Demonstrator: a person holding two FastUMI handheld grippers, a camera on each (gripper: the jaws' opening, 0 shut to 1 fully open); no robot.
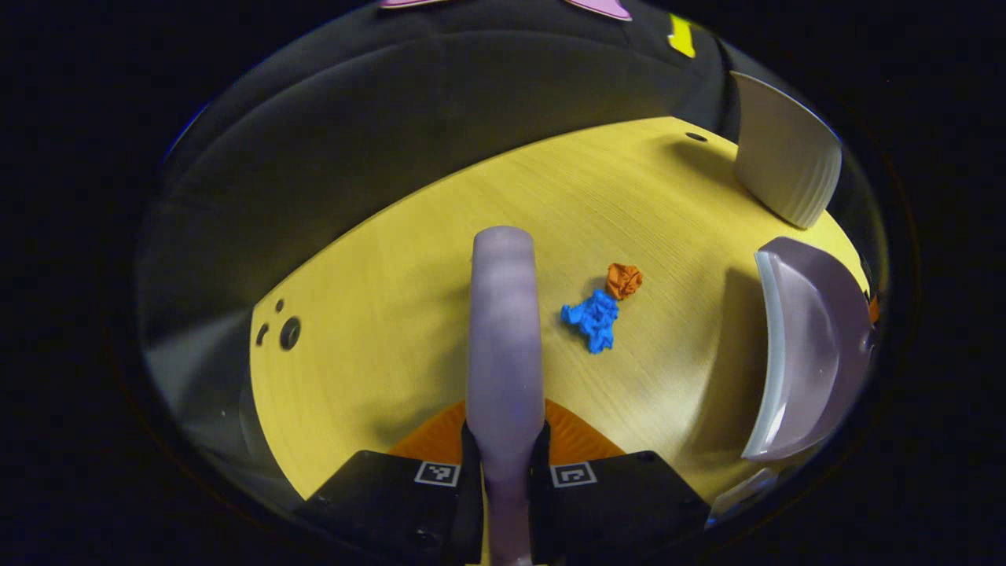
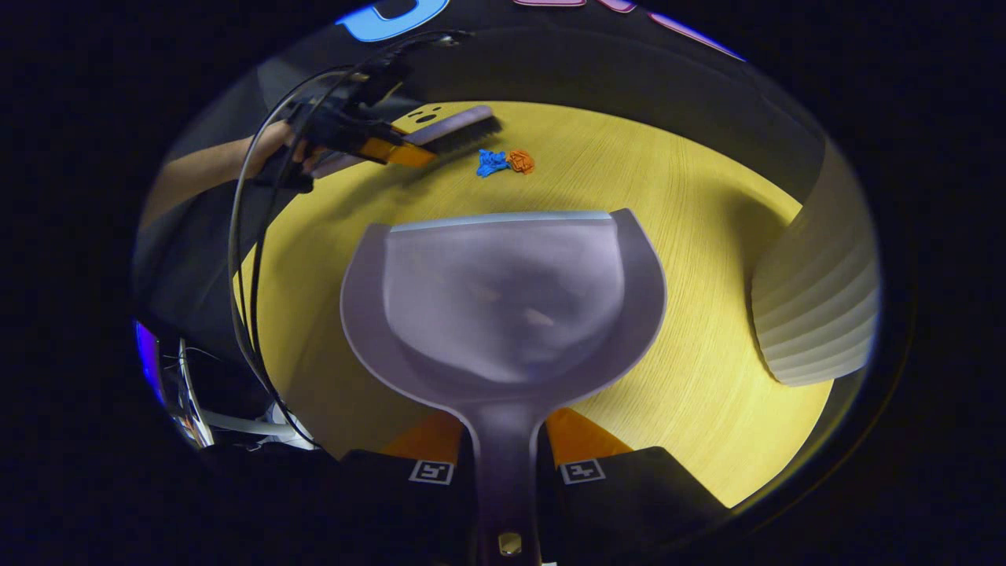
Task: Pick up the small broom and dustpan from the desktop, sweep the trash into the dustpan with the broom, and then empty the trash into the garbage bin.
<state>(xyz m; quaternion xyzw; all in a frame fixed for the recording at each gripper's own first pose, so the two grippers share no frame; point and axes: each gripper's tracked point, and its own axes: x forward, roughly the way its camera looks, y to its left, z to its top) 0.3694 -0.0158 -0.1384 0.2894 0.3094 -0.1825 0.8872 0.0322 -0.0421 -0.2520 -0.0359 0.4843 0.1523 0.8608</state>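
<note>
My left gripper point(image 1: 505, 450) is shut on the handle of the lilac broom point(image 1: 503, 330), which points out over the yellow desktop point(image 1: 393, 314). To the right of the broom head lie a blue paper wad point(image 1: 593, 318) and an orange wad point(image 1: 623, 280), touching each other. My right gripper point(image 2: 503, 460) is shut on the handle of the lilac dustpan point(image 2: 503, 291), held a little above the desktop with its lip towards the wads point(image 2: 503, 162). The right gripper view shows the broom's dark bristles point(image 2: 460, 130) just left of the blue wad. The dustpan point(image 1: 809, 346) stands at the right in the left gripper view.
A pale ribbed garbage bin point(image 2: 817, 314) stands on the desktop right of the dustpan, and the bin point(image 1: 786, 149) is at the far right corner in the left gripper view. A person's hand point(image 2: 271, 145) and cables point(image 2: 244, 259) sit at the left. Holes point(image 1: 289, 332) mark the desktop's left part.
</note>
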